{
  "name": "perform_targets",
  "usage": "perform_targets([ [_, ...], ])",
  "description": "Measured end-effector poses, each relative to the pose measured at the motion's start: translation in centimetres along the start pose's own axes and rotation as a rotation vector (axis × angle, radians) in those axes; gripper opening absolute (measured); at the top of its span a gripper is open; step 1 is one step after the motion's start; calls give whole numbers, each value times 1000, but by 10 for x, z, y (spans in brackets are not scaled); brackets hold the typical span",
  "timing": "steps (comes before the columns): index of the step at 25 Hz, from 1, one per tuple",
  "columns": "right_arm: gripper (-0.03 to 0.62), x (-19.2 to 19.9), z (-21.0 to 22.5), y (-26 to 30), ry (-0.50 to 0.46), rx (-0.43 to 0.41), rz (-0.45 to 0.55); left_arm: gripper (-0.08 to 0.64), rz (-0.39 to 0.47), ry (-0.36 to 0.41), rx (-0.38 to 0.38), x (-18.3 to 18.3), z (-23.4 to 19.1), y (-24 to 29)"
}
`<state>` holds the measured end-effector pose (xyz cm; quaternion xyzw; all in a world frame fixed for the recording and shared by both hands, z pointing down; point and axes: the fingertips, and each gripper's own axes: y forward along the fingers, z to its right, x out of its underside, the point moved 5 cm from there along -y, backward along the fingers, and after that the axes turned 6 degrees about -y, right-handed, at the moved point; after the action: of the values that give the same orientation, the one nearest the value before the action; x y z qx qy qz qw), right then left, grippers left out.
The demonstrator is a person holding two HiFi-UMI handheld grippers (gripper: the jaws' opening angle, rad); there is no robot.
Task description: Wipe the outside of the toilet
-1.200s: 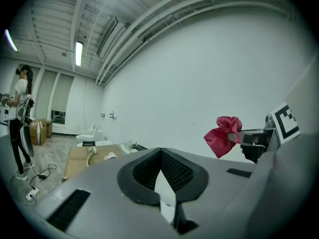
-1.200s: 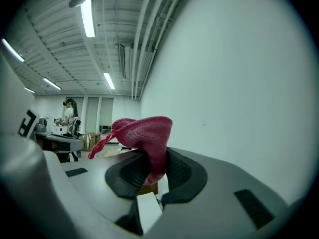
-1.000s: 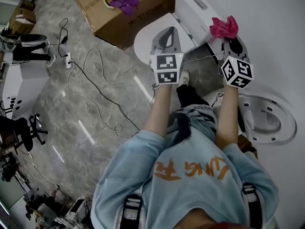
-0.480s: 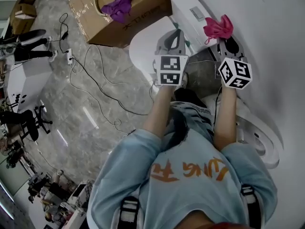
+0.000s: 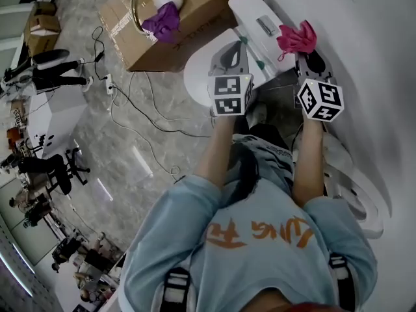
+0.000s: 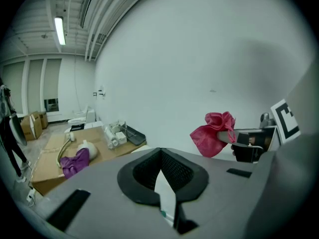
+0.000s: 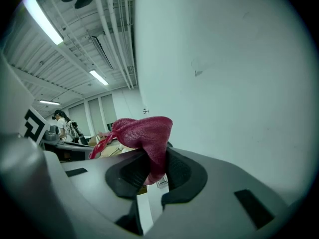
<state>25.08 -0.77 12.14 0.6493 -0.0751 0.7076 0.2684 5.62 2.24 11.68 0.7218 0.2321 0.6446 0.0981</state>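
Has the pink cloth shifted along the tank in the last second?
Yes. The pink cloth moved along the toilet tank, closer to its flush button.

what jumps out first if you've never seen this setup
The bright pink cloth pinched in the right gripper's tongs catches the eye first, held up close by the white toilet against the wall. After that comes the purple cloth lying on the open cardboard box left of the toilet.

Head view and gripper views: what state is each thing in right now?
Right gripper: shut on the pink cloth.
Left gripper: shut, empty.
Toilet lid: down.
Purple cloth: lying on the cardboard box.
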Motion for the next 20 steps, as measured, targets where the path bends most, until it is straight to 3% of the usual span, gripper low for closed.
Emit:
perform_targets([
  [7, 87, 8, 7, 13, -13, -26, -41, 21, -5, -15, 28, -3, 7, 22],
  [20, 88, 10, -4, 94, -180, -85, -176, 21, -14, -164, 24, 4, -51, 86],
])
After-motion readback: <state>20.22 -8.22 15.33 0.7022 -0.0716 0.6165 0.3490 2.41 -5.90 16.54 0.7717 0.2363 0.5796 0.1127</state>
